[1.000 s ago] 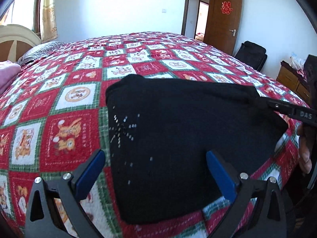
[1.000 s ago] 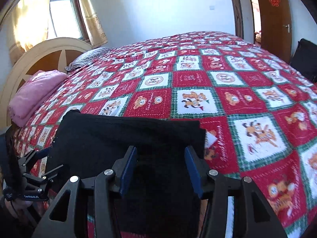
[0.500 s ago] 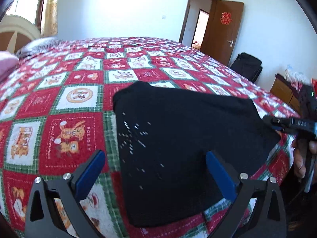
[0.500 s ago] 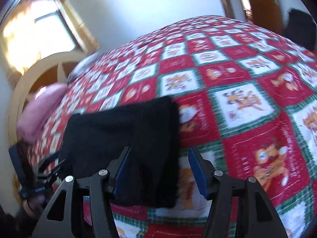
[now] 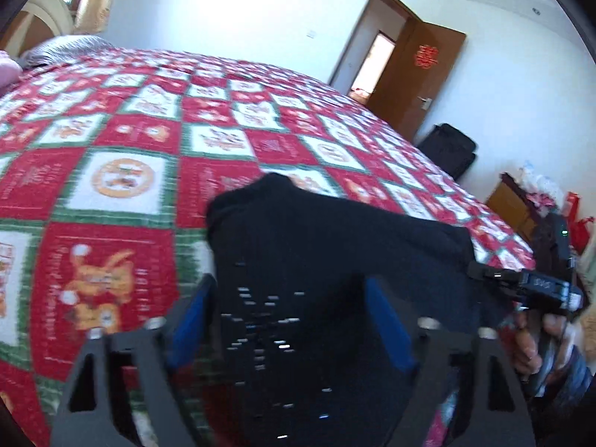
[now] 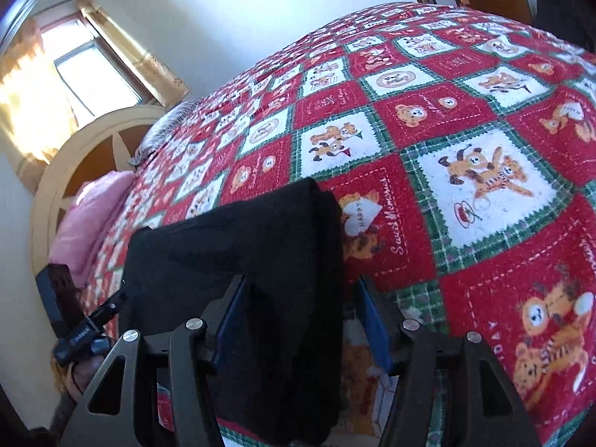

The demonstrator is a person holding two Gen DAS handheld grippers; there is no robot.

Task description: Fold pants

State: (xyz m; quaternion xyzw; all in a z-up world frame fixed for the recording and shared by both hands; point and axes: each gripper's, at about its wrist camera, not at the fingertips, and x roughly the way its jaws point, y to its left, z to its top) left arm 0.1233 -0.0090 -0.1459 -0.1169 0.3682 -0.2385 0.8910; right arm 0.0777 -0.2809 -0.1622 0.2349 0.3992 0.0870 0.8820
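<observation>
Two claws work over the black folded pants (image 5: 335,279), which lie near the lower edge of the bed (image 5: 130,156) on its red, white and green patchwork quilt. In the left wrist view the left claw (image 5: 290,320) sits at lower centre with its jaws closing; the pants fill the gap between its blue pads (image 5: 387,331), though the picture is blurred and no pad visibly presses the cloth. In the right wrist view the right claw (image 6: 301,320) is partly spread, straddling the right edge of the pants (image 6: 242,260); the left pad lies on the cloth, the right pad over bare quilt. A pink blanket (image 6: 93,223) rests at middle left by the headboard (image 6: 74,156). A brown door (image 5: 421,74) stands open at upper right, a black bag (image 5: 450,149) below it.
</observation>
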